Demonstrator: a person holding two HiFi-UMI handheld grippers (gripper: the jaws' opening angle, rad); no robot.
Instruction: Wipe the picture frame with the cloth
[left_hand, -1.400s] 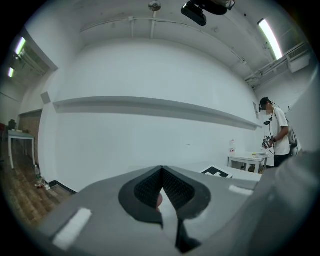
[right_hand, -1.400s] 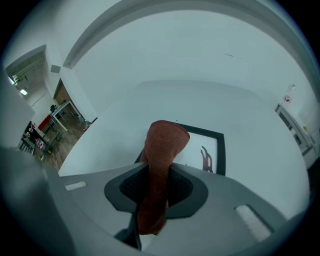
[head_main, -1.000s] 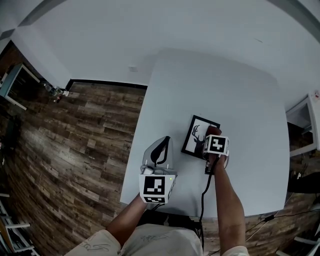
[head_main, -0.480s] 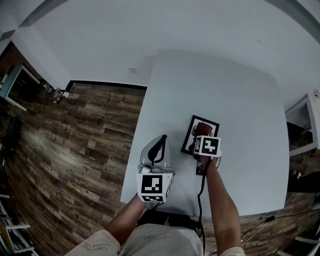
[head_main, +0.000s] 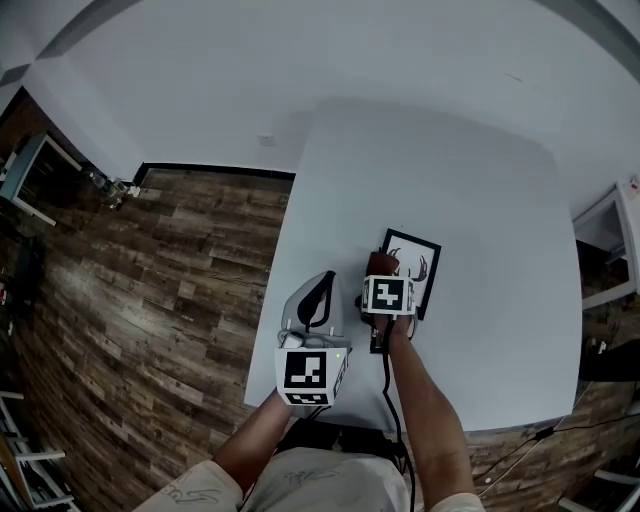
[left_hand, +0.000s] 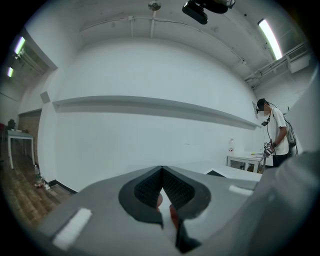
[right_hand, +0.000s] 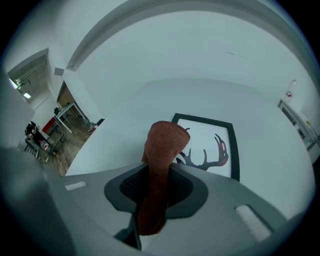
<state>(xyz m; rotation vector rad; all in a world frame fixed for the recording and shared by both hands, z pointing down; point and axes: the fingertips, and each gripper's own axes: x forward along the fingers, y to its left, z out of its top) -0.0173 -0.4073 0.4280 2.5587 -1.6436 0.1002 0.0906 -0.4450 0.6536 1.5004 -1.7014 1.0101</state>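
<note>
Right gripper (right_hand: 156, 186) clamped on brown cloth (right_hand: 162, 142) over left edge of picture frame (head_main: 418, 258) flat on table (head_main: 480, 180), left gripper (left_hand: 162, 191) closed empty alongside; likely to skid unbraced frame under sideways pressure.

One picture frame (head_main: 420, 258), one cloth (head_main: 381, 264) and one bench (head_main: 480, 180) under them. Two grippers: one left gripper (head_main: 326, 280), one right gripper (head_main: 379, 282), each carrying one marker cube, two cubes altogether. One person (left_hand: 278, 135) stands far off in the left gripper view
</note>
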